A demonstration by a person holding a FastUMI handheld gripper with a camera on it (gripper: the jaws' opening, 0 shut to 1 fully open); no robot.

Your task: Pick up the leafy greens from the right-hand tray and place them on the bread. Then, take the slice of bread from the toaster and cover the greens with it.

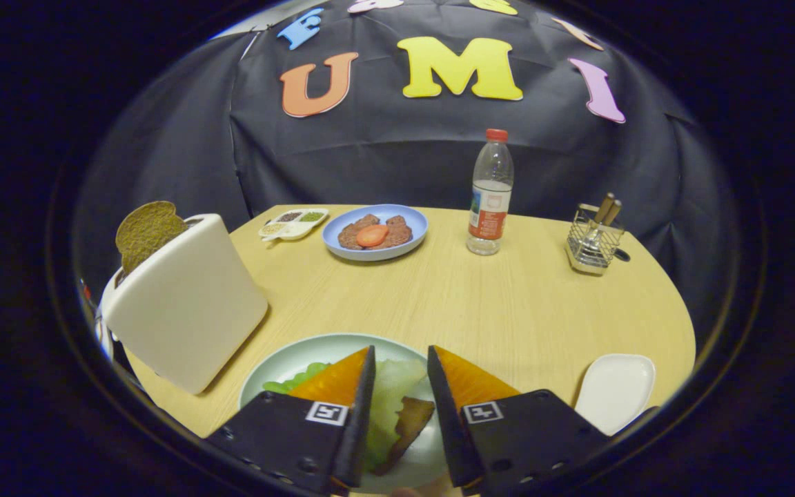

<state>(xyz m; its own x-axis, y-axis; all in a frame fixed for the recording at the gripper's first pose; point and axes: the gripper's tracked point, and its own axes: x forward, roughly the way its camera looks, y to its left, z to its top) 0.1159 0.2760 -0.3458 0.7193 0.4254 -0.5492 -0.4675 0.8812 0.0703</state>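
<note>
My gripper hangs low over a pale green plate at the table's near edge. Its fingers stand close together, and the pale leafy greens fill the gap between them and touch both inner faces. More green leaf pokes out left of the left finger, and a brown strip lies under the greens. Far beyond the fingers, a blue plate holds brown bread topped with a red tomato slice. A white toaster stands at the left with a brown bread slice sticking up out of it.
A water bottle stands right of the blue plate, and a wire cutlery holder is at the far right. A small divided dish of seasonings sits behind the toaster. An empty white dish lies right of the fingers.
</note>
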